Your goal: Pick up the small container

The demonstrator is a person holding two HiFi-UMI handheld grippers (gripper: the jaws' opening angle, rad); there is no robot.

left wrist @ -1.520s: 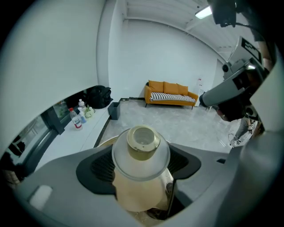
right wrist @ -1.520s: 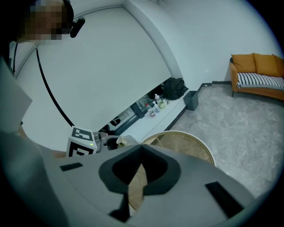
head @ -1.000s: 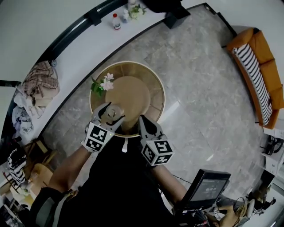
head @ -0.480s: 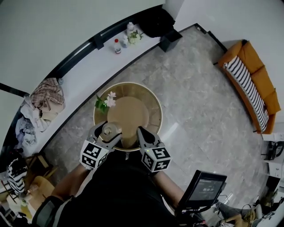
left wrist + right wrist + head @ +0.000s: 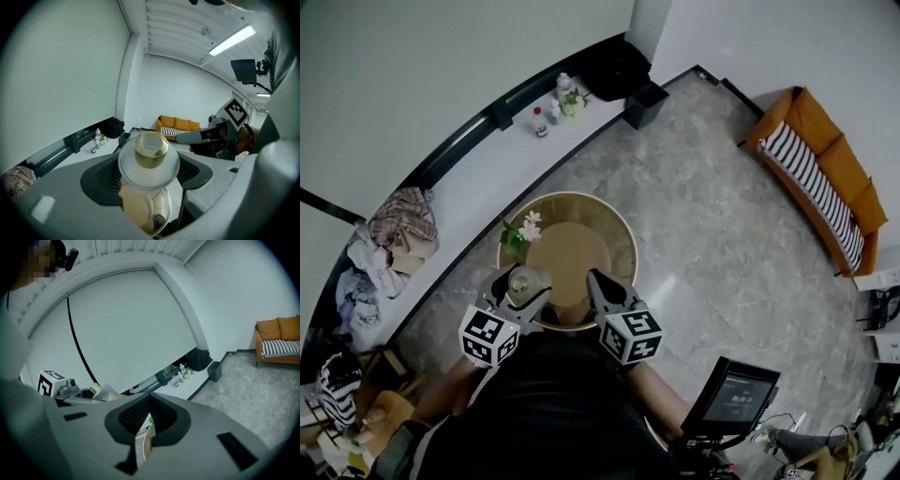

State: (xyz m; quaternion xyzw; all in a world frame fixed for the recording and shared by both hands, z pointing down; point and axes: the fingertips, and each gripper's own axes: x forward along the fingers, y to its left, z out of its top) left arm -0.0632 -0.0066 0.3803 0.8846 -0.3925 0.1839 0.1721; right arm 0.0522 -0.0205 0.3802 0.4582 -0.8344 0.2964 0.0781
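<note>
Left gripper (image 5: 149,174) clamped on small container (image 5: 150,151), clear jar with gold lid, held over near left rim of round wooden table (image 5: 577,246), right gripper (image 5: 148,426) jaws together, nothing between them, just right of left gripper, flower sprig (image 5: 525,229) at table's far left edge.

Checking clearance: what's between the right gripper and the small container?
Head view: only bare round table between the right gripper and the small container, held in the left gripper.
</note>
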